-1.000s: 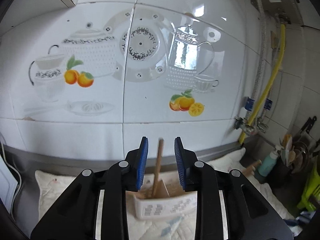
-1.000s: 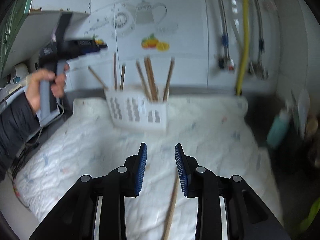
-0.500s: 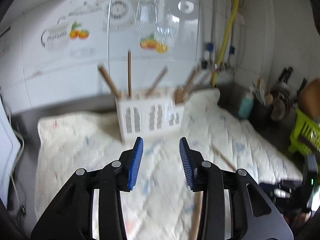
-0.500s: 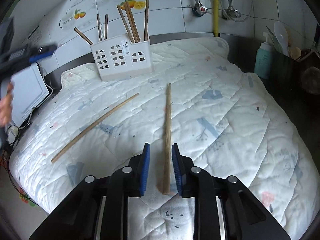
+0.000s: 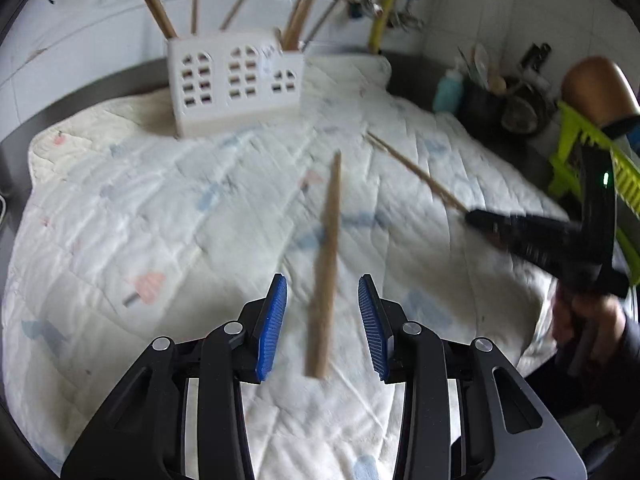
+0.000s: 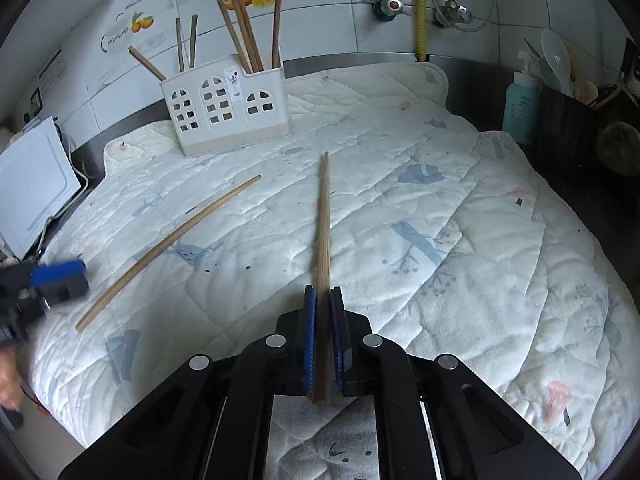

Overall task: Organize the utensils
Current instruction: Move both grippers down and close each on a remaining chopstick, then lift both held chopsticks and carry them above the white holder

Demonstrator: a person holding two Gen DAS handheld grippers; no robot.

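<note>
A white utensil holder point(image 5: 234, 80) point(image 6: 228, 104) with several wooden chopsticks upright in it stands at the far side of a quilted white mat point(image 6: 460, 208). My left gripper point(image 5: 322, 320) is open over a loose chopstick point(image 5: 326, 264) that lies on the mat between its fingers. My right gripper point(image 6: 323, 324) is shut on another chopstick point(image 6: 324, 216), which points toward the holder. That gripper also shows in the left wrist view point(image 5: 472, 218), gripping its chopstick point(image 5: 416, 172). The left gripper point(image 6: 56, 276) shows in the right wrist view near the other chopstick point(image 6: 168, 244).
A steel counter edge and tiled wall lie behind the mat. A teal bottle point(image 6: 520, 108) and a dark pot of kitchen tools point(image 6: 568, 136) stand at the right. A green rack point(image 5: 592, 160) is at the far right. A white appliance point(image 6: 32, 184) sits at the left.
My left gripper has swung down from the holder to the loose chopstick on the mat. My right gripper has closed on the other chopstick.
</note>
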